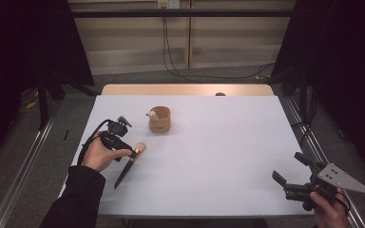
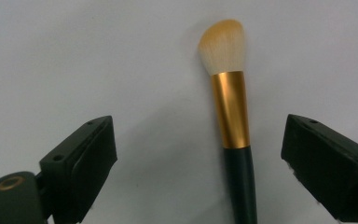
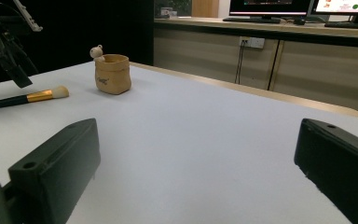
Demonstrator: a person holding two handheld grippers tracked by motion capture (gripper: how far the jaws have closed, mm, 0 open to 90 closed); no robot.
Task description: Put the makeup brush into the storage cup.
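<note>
A makeup brush with a black handle, gold ferrule and pale bristles lies flat on the white table, left of centre. My left gripper hangs just over it, pointing down. In the left gripper view the brush runs up between the jaws of my left gripper, nearer the right one; both jaws stand wide and touch nothing. My right gripper rests open near the table's front right corner; between its jaws there is just bare table. From there the brush shows far off.
A small tan cup with a little pale figure on its rim stands behind the brush, toward the table's middle back; it appears as the cup in the right gripper view. Metal rails run along both table sides. Dark curtains flank the room.
</note>
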